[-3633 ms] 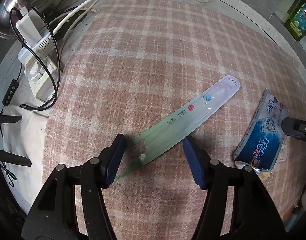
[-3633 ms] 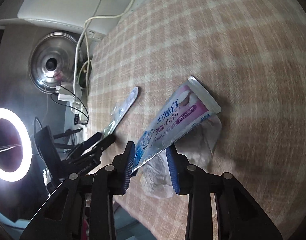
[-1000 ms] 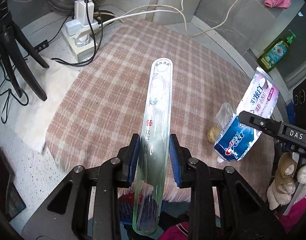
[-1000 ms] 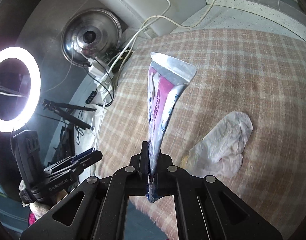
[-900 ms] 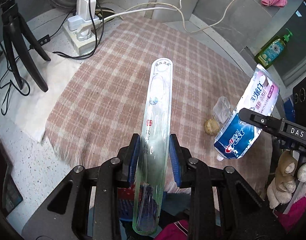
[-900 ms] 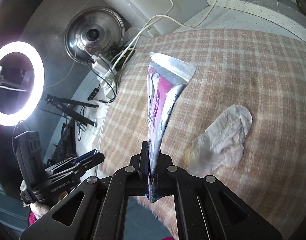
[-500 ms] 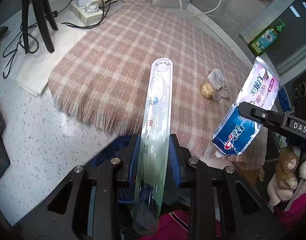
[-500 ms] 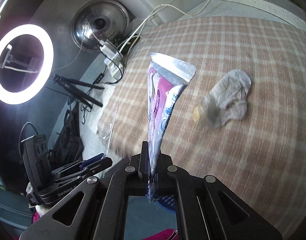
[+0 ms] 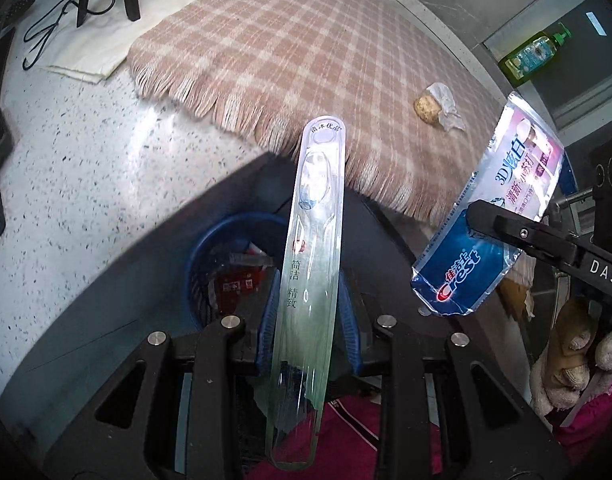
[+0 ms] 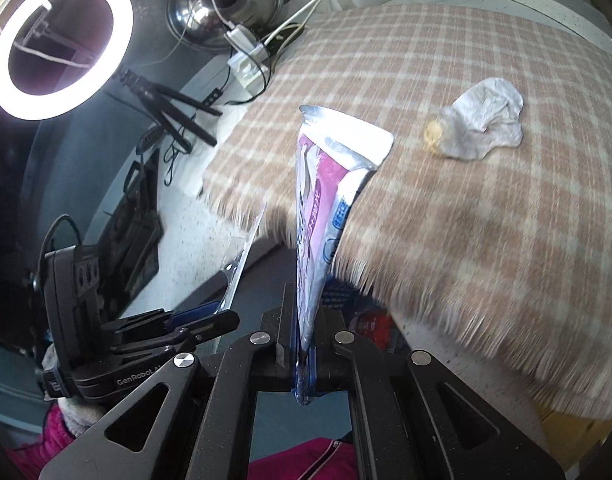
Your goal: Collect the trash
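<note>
My left gripper [image 9: 308, 320] is shut on a long clear toothbrush package [image 9: 312, 240], which sticks out forward above a blue mesh trash basket [image 9: 198, 256] below the counter's edge. The basket holds red wrappers. My right gripper [image 10: 304, 336] is shut on the lower end of a flattened Crest toothpaste tube [image 10: 326, 184]; the same tube [image 9: 494, 216] hangs in the air at the right of the left wrist view. A crumpled white tissue [image 10: 486, 120] and a yellowish lump [image 9: 424, 108] lie on the plaid cloth [image 9: 306, 52].
The speckled counter [image 9: 86, 160] runs left of the cloth. A ring light [image 10: 10, 52], tripod legs [image 10: 178, 108], a power strip [image 10: 246, 64] and a steel lid [image 10: 226, 0] stand at the back. A green bottle [image 9: 534, 54] is far right.
Both grippers have drawn back from over the cloth to past the counter's front edge, each still holding its item. The blue basket has come into view beneath them.
</note>
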Tool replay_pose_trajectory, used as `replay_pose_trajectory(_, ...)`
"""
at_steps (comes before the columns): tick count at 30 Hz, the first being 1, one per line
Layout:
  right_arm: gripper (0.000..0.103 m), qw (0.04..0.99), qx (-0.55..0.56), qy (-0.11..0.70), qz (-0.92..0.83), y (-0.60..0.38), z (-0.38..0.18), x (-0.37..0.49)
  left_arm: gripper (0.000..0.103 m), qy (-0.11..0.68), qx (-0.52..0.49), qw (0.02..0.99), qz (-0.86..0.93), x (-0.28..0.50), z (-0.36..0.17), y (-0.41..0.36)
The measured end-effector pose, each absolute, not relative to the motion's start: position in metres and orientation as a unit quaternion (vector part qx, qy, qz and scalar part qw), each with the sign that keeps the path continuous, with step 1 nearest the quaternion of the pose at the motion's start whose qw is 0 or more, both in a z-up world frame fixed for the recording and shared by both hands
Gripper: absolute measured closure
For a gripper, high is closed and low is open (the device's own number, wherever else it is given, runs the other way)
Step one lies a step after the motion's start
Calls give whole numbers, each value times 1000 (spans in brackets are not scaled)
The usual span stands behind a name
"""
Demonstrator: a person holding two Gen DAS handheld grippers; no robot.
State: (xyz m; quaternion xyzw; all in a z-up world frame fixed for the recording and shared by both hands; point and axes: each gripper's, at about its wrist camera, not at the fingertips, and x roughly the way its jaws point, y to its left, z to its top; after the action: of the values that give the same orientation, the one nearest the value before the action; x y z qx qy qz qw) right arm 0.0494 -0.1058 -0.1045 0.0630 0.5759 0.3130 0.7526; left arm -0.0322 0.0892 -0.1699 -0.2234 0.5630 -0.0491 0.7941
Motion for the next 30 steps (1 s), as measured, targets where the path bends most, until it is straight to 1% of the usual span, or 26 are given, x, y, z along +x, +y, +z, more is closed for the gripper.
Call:
replay_pose_trajectory(4,101,750,46,581,313,-96,-115,31,74,575,-226,784,-55,-46,-182,87)
replay_pose_trajectory(12,101,742,20,597,304,-83,-145,4,74,614,-234,752,-52,-62,-226,82)
replay_pose_trajectory(20,101,737,-17,611,287,-71,-179,-10,74,644,-238,726,-43,-56,-263,81)
replay_pose_trajectory(30,101,736,-50,619,270,-57,-211,-8,74,659,-224,718,-31,-44,-285,76)
